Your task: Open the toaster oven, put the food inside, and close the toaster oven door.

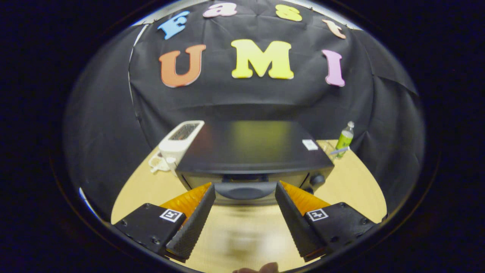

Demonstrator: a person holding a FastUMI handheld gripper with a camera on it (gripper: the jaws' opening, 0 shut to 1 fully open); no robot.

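A black toaster oven stands on the wooden table, seen from above its front. Its door handle is a dark curved bar just ahead of my fingertips, lying in the gap between them. My gripper is open, with one finger on each side of the handle and neither pressing on it. The oven door looks closed. A control knob sits on the oven's right front. Something pale and blurred lies on the table below, between the fingers.
A white pop-up toaster with its cord stands at the oven's left. A green bottle stands at the back right of the table. Part of a hand shows at the bottom, behind the fingers.
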